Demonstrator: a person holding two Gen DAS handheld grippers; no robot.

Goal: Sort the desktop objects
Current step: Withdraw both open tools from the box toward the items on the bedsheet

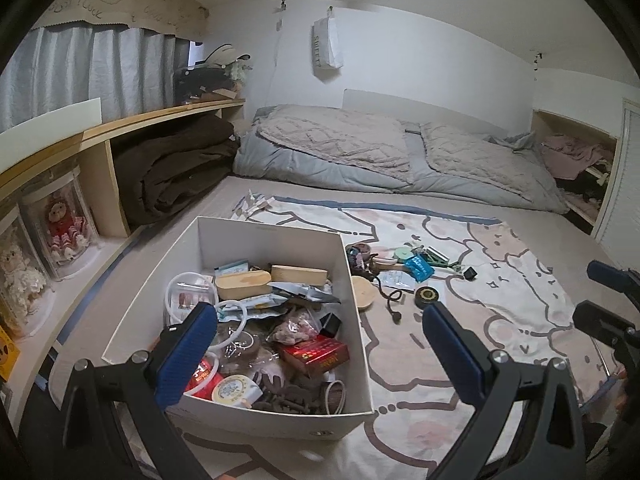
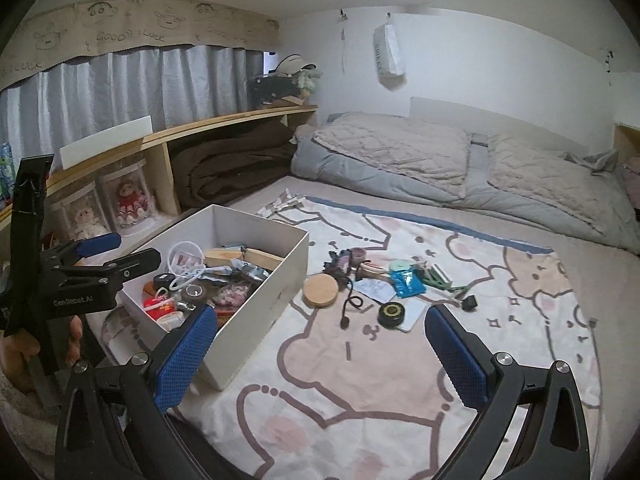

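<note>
A white cardboard box (image 1: 354, 320) (image 2: 294, 258) sits on a cartoon blanket, filled with small items such as a red packet (image 1: 320, 354) and wooden blocks (image 1: 298, 274). Loose items lie to its right: a round wooden lid (image 2: 320, 290) (image 1: 365, 293), a black round tin (image 2: 392, 314) (image 1: 427, 296), a blue packet (image 2: 406, 282) (image 1: 418, 267), a black cord (image 2: 350, 306) and green clips (image 2: 436, 274). My left gripper (image 1: 320, 320) is open and empty above the box's near end. My right gripper (image 2: 320, 328) is open and empty above the blanket, short of the loose items.
The cartoon blanket (image 2: 360, 380) covers a bed. Folded grey duvets (image 1: 360, 152) lie at the far end. A wooden shelf (image 1: 100, 148) with dolls in clear cases (image 1: 64, 220) and brown bedding runs along the left. The left gripper's body (image 2: 80, 276) shows at the right wrist view's left.
</note>
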